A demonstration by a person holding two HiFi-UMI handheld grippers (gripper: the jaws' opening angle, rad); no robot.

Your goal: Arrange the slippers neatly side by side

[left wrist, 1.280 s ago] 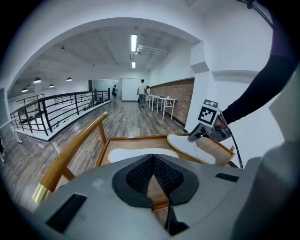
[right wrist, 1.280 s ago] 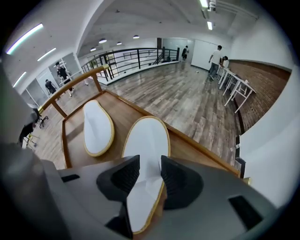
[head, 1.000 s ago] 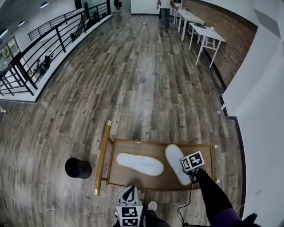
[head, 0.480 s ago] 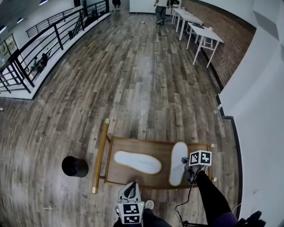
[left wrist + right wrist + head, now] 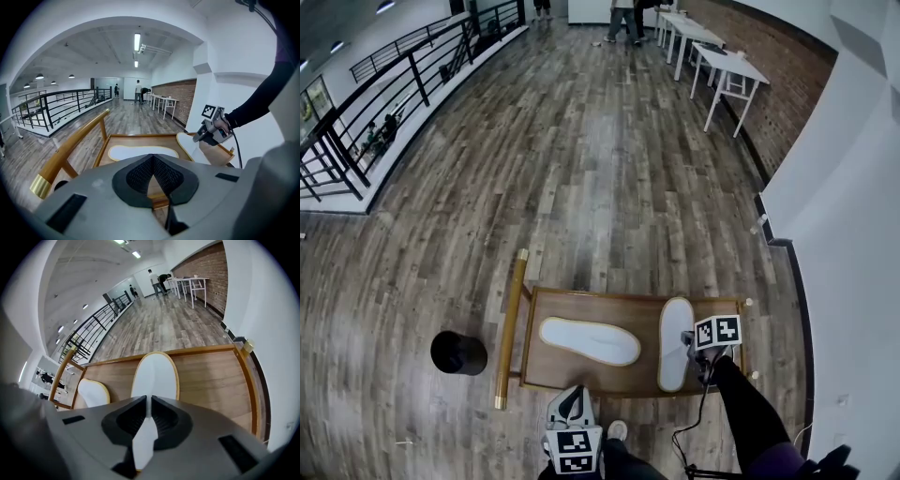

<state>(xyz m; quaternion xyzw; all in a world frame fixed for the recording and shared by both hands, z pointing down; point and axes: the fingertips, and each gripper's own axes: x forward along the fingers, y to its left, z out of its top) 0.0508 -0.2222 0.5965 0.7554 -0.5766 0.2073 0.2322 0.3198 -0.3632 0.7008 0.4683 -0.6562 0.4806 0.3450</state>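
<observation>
Two white slippers with tan edging lie on a wooden tray (image 5: 628,298). The left slipper (image 5: 588,340) lies crosswise, also visible in the left gripper view (image 5: 140,151). The right slipper (image 5: 676,342) points away from me. My right gripper (image 5: 688,358) is shut on its near heel end; its jaws have just closed on the slipper, whose white sole (image 5: 154,376) runs out from between the pads (image 5: 147,404). My left gripper (image 5: 572,405) hangs at the tray's near edge, shut with nothing in it (image 5: 152,157).
A brass-tipped wooden handle rail (image 5: 511,328) runs along the tray's left side. A black round bin (image 5: 457,352) stands on the plank floor to its left. White wall at right, black railing (image 5: 356,131) at left, white tables (image 5: 712,66) and people far off.
The right slipper has swung from a diagonal lie to pointing straight away, turned by my right gripper at its heel. The left slipper and left gripper have stayed put.
</observation>
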